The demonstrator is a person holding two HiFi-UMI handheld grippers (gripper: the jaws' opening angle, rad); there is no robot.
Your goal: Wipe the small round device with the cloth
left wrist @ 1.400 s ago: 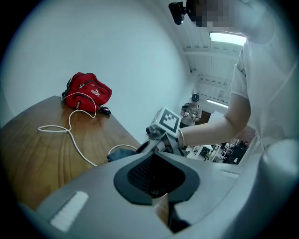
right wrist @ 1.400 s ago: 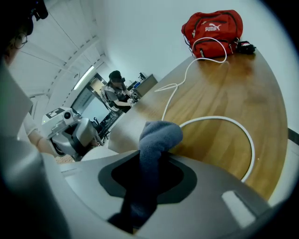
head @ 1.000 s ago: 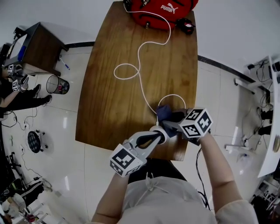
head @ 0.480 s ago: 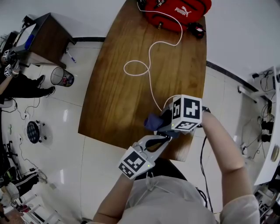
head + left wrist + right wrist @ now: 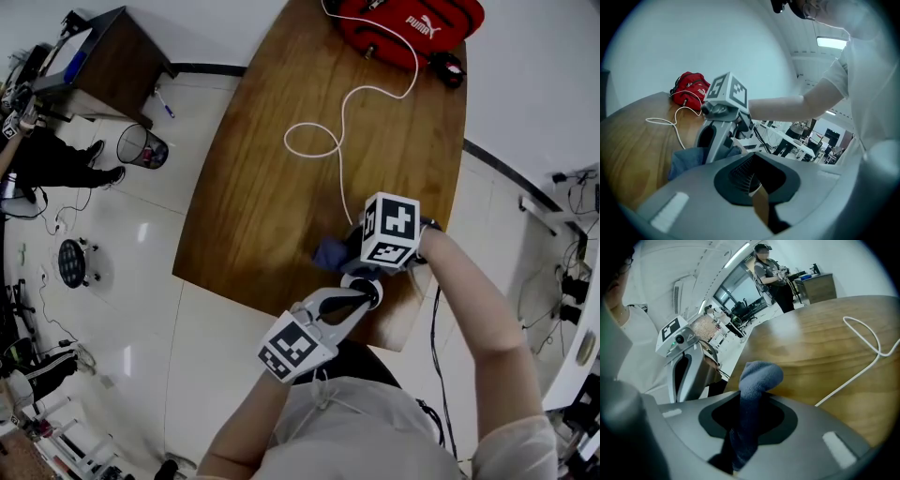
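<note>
Nearest: left forearm (image 5: 246, 412) is raised from the lower left, wrist straight. Left gripper (image 5: 758, 199) is held low and nearly level, aimed up and rightward at the table's (image 5: 272, 187) near edge, marker cube trailing toward the body. Its fingers are clenched; a thin tan sliver is seen pinched between them in the left gripper view. In the head view the tips are set on the small round device (image 5: 362, 280), white-rimmed with a dark centre, right at the table's near edge.

Just beyond: right arm (image 5: 473, 314) is stretched out from the lower right, wrist bent inward. Right gripper (image 5: 749, 418) is tipped steeply down, marker cube uppermost, directly above the device. Its fingers are closed on the blue cloth (image 5: 759, 376), which is bunched and pushed out past the tips. The cloth's free end is laid on the wood just beside the device, on its left in the head view. Whether cloth and device touch cannot be told.

Mid table: a white cable (image 5: 342, 122) is looped once and run toward the device.

Far edge: a red bag (image 5: 412, 28) is set where the cable begins, a small black object (image 5: 448, 67) beside it.

Floor, far left: a waste bin (image 5: 136, 147) is noted near a dark side desk (image 5: 103, 56).
</note>
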